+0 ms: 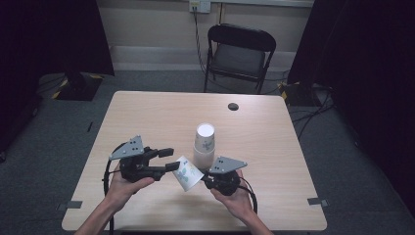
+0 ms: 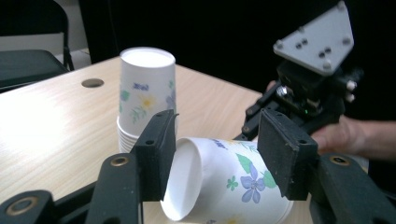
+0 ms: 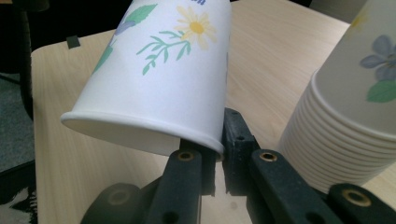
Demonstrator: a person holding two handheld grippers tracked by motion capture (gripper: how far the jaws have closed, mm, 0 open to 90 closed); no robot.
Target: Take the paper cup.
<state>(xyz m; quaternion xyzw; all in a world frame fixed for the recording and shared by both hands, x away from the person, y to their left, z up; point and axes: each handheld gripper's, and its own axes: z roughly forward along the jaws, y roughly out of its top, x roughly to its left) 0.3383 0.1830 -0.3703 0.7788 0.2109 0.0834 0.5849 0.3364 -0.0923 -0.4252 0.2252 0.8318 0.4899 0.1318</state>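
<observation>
A white paper cup (image 1: 187,173) with a flower print hangs tilted just above the table's near side, its mouth toward my right gripper (image 1: 204,179). That gripper is shut on the cup's rim (image 3: 140,126), which sits pinched between its jaws. My left gripper (image 1: 171,159) points at the cup's base end from the left with its jaws open. In the left gripper view the cup (image 2: 224,182) lies between and just beyond the two pads (image 2: 156,149). A stack of upside-down matching cups (image 1: 204,144) stands right behind it.
The wooden table (image 1: 147,112) has a dark round hole (image 1: 233,106) near its far edge. A black folding chair (image 1: 240,54) stands beyond the table. Cables lie on the floor at the right.
</observation>
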